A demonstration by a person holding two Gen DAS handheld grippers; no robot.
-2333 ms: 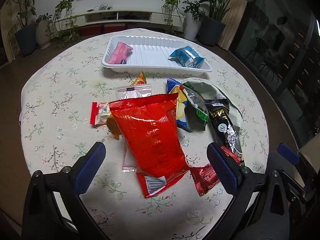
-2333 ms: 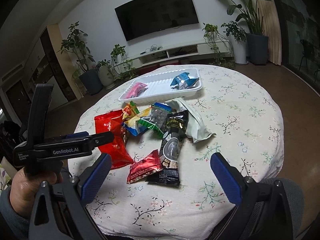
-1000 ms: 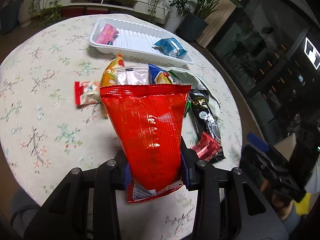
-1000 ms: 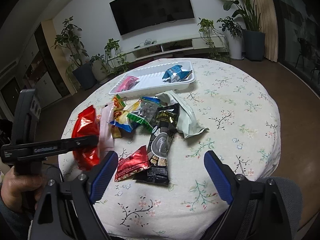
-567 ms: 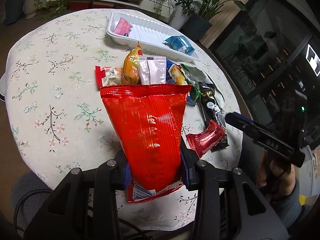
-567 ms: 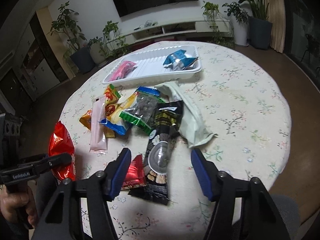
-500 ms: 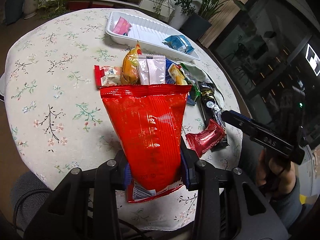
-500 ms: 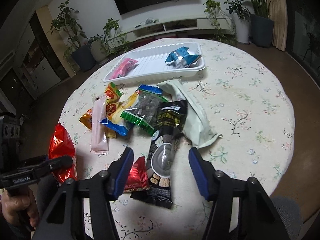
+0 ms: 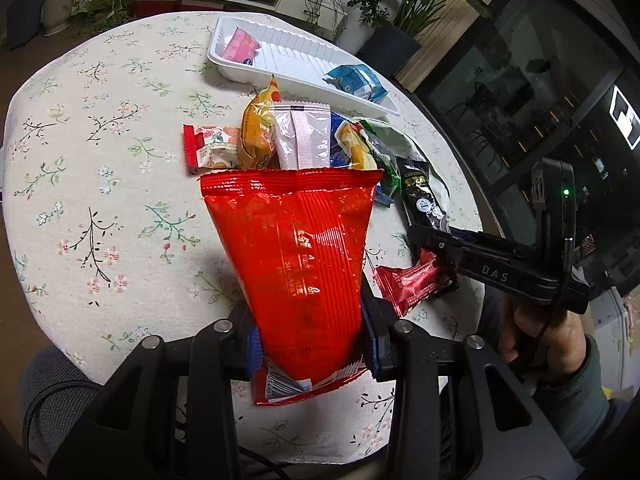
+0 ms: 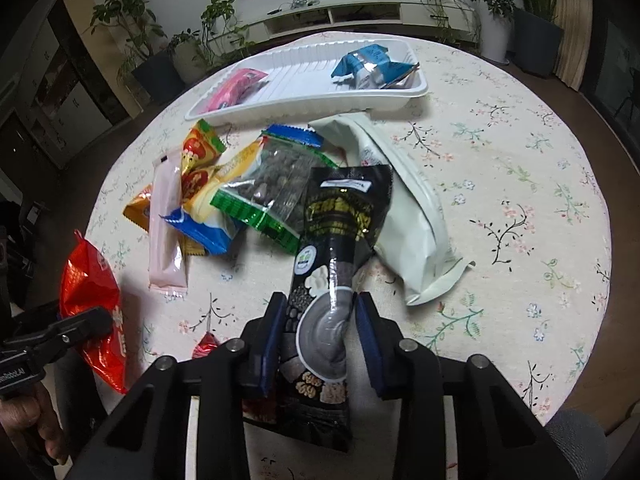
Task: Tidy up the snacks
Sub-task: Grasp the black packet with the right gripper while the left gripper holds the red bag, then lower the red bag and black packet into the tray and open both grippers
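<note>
The white ribbed tray sits at the far side of the round table with the floral cloth. It holds two snacks well apart: a pink packet at its left end and a blue-and-silver packet at its right end; the ribbed floor between them is bare.

Nearer the camera lies a loose pile of snacks: a pale green pouch, a clear bag with green ends and dark contents, a yellow-and-blue bag partly under it, a long pale pink sachet, and an orange wrapper mostly covered by the sachet.

The left gripper has its fingers clamped on the lower part of a large red bag, held up off the table; the bag blocks much of the pile behind it in the left wrist view.

The right gripper has its fingers drawn in narrow on either side of a long black pouch. The left pad touches it; whether the right pad presses the film is hard to tell. A small red wrapper lies beside the pouch, partly hidden by the right gripper's body
</note>
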